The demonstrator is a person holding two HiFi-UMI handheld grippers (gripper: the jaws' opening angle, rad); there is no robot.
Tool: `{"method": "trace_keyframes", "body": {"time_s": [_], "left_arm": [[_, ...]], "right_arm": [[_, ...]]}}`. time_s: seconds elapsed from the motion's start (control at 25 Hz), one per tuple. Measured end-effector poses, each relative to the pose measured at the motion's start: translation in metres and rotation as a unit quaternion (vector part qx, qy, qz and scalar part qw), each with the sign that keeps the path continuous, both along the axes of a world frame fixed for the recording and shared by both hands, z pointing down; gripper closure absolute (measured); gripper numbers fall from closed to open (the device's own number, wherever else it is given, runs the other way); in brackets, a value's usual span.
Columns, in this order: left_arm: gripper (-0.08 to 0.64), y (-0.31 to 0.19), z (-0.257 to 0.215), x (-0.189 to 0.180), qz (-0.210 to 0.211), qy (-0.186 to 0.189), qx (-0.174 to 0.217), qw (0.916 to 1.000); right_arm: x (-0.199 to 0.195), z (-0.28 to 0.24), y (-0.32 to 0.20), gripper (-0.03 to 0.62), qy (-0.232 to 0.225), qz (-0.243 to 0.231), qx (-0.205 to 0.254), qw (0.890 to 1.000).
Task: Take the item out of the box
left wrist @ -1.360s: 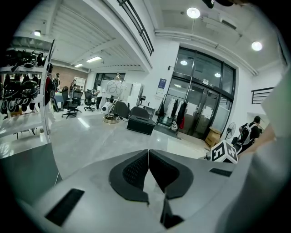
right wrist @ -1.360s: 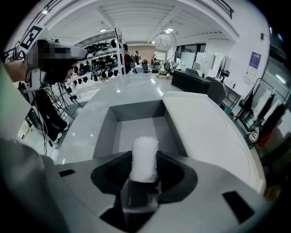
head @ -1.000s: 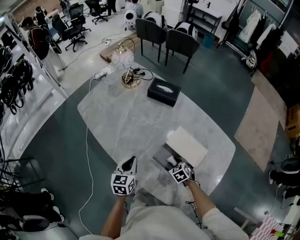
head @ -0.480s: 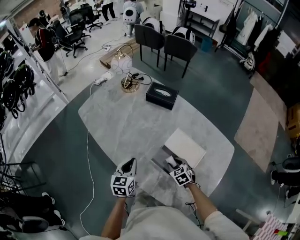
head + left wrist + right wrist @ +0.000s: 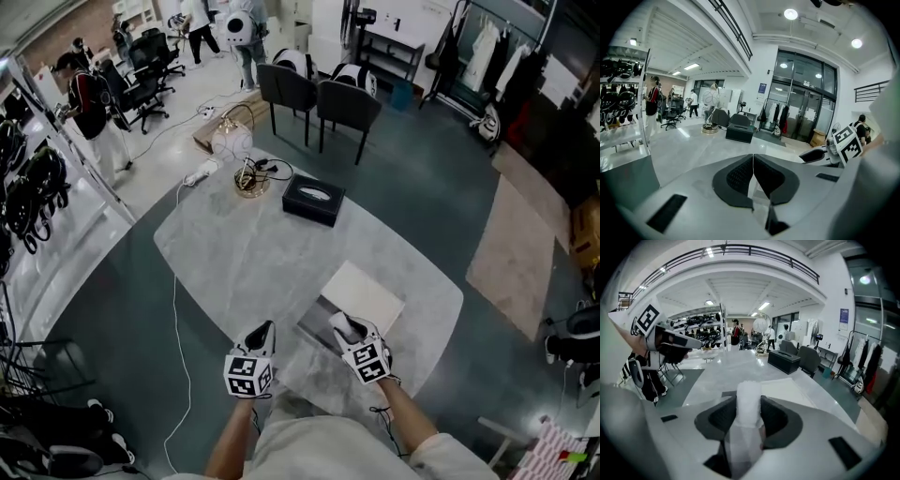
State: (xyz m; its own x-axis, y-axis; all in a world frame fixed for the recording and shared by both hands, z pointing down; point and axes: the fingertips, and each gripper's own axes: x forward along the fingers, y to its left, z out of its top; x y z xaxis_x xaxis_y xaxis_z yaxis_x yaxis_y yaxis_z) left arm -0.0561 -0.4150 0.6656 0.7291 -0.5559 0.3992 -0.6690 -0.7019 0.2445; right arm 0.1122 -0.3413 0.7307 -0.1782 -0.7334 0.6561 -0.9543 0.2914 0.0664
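Jaws pressed together on nothing, the left gripper (image 5: 264, 330) hovers low over the pale desk (image 5: 225, 244), just left of the open box (image 5: 316, 323), much where it was a second ago. The box's white lid (image 5: 367, 292) lies against its far side. At the box's near right end, the right gripper (image 5: 345, 325) keeps its clamp on the white foam-wrapped item (image 5: 749, 401), which stands up between its jaws. Whether the item has cleared the box cannot be told. The black tissue box (image 5: 313, 200) farther back sits lower in the head view than before.
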Motion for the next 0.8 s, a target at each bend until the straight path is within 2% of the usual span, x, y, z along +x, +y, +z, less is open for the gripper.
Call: {"method": "trace_keyframes", "body": {"time_s": [0.32, 0.8], "left_arm": [[0.543, 0.010, -0.013, 0.016, 0.015, 0.002, 0.014, 0.9998], [0.543, 0.028, -0.037, 0.040, 0.024, 0.005, 0.042, 0.9988]], "right_arm": [[0.006, -0.054, 0.008, 0.430, -0.021, 0.024, 0.058, 0.998], [0.033, -0.104, 0.039, 0.430, -0.052, 0.063, 0.129, 0.988]]}}
